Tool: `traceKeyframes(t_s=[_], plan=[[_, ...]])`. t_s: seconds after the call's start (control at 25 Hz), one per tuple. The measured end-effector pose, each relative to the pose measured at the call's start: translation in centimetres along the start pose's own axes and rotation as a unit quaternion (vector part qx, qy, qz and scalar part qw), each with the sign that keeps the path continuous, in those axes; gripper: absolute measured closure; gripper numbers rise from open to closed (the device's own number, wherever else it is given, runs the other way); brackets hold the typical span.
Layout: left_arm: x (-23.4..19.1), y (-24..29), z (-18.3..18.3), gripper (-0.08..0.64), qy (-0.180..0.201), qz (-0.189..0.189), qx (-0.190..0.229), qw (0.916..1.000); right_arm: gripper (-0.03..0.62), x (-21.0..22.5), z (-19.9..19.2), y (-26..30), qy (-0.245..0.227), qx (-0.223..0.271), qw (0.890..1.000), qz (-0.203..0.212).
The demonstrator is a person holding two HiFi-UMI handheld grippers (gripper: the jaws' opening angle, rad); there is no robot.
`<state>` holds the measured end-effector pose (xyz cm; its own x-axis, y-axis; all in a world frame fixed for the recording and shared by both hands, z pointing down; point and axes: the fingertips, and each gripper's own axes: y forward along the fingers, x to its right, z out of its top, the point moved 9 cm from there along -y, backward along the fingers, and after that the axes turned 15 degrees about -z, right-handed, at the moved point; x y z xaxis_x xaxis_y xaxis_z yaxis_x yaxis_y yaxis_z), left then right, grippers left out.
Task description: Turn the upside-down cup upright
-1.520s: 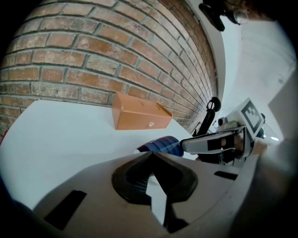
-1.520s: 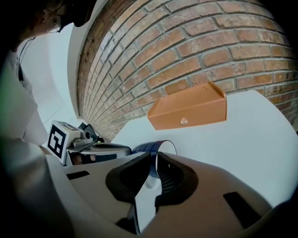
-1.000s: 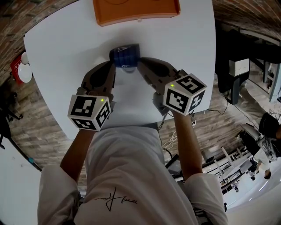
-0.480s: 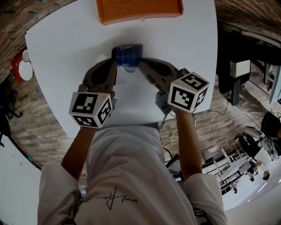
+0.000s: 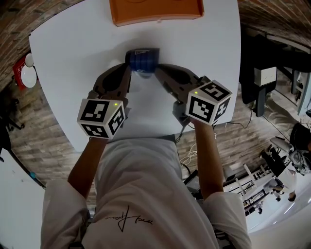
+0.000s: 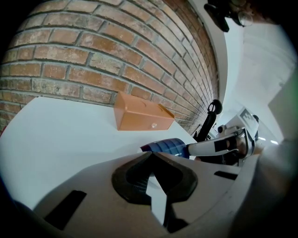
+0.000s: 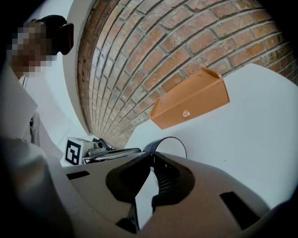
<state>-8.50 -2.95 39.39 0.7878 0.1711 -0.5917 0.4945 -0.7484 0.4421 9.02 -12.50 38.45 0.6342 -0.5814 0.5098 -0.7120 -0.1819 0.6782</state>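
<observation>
The left gripper (image 5: 127, 74) has its jaws pressed together with nothing between them, and the right gripper (image 5: 157, 72) is clenched the same way, its own view showing the tips meeting. Their closed tips sit against opposite sides of the blue cup (image 5: 142, 59), which lies tipped on its side between them over the white table (image 5: 73, 58), its open mouth toward the right gripper. The orange box (image 5: 154, 9) stands well beyond it at the table's far edge.
</observation>
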Motion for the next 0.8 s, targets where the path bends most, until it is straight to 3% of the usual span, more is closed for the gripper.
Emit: traceKeyframes(t_s=[0.8], plan=[[-0.44, 0.11, -0.06, 0.551, -0.003, -0.005, 0.007, 1.0, 0.569, -0.52, -0.07, -0.29, -0.017, -0.001, 1.0, 0.002]])
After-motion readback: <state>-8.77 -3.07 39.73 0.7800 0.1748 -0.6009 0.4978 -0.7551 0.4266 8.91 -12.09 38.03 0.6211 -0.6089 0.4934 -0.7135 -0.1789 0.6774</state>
